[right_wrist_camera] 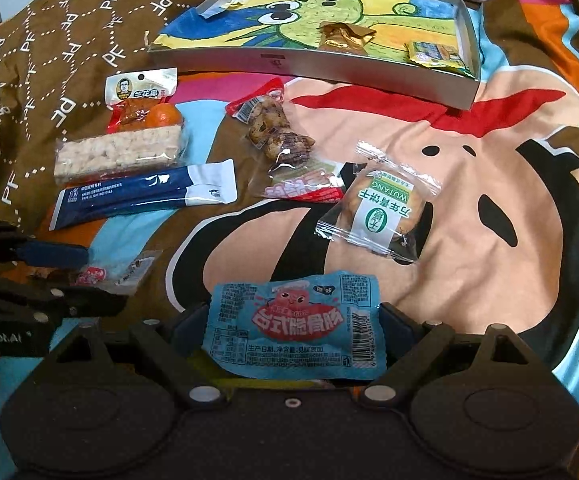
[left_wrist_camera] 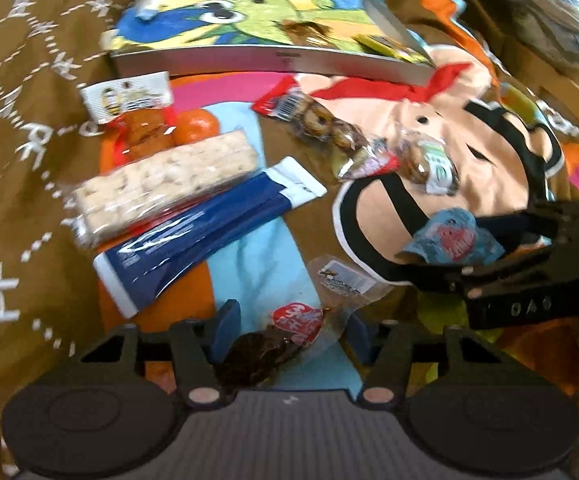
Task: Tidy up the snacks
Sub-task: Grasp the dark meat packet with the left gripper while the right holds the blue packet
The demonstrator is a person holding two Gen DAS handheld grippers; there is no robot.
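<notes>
Right wrist: right gripper clamps blue sausage packet above cartoon blanket.

Both grippers low and close together

The left gripper pinches a dark snack pack, and the right gripper pinches a blue snack pack
</notes>
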